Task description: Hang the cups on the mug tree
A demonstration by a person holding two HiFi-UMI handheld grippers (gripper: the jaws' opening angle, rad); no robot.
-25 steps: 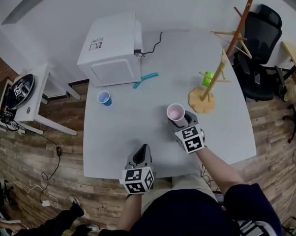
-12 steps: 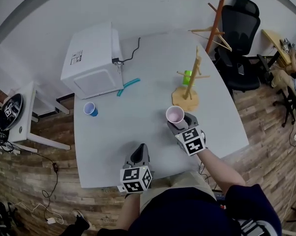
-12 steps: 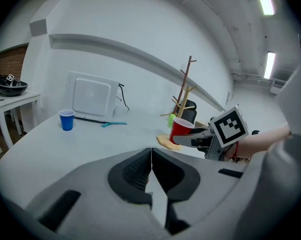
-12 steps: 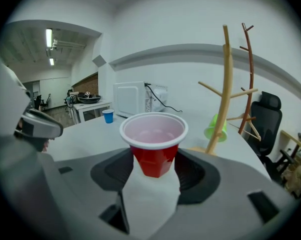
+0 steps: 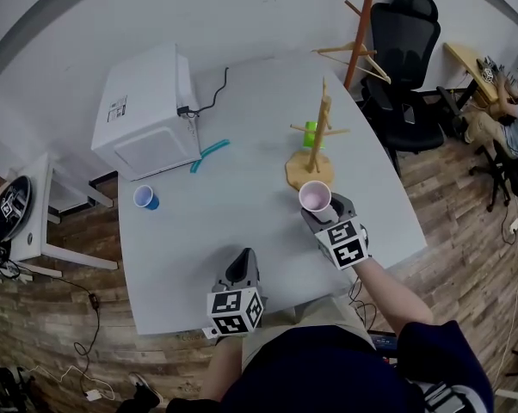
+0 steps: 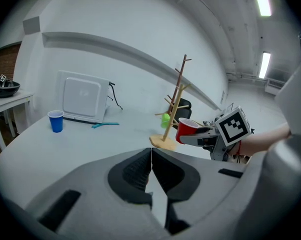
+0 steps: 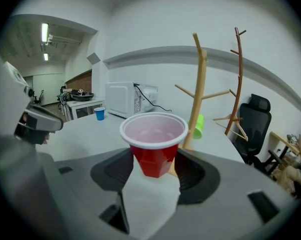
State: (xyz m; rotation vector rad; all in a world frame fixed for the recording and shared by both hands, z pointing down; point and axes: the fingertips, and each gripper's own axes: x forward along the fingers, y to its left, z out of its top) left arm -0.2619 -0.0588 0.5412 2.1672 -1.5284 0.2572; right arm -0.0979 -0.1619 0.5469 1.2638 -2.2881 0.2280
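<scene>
Right gripper (image 7: 155, 170) clasping upright red plastic cup with white rim (image 7: 153, 146), just beside round base of wooden mug tree (image 5: 314, 141); left gripper (image 6: 150, 170) keeping jaws together, empty, over near edge of grey bench (image 5: 225, 231)

white walls (image 5: 242, 15), wood-plank floor (image 5: 52, 317), black office chair (image 5: 405, 37) beside a grey table (image 5: 225, 231).

left tongs (image 5: 246, 256): jaws together, empty | right tongs (image 5: 322, 212): clamped on red cup (image 5: 314, 197)
</scene>
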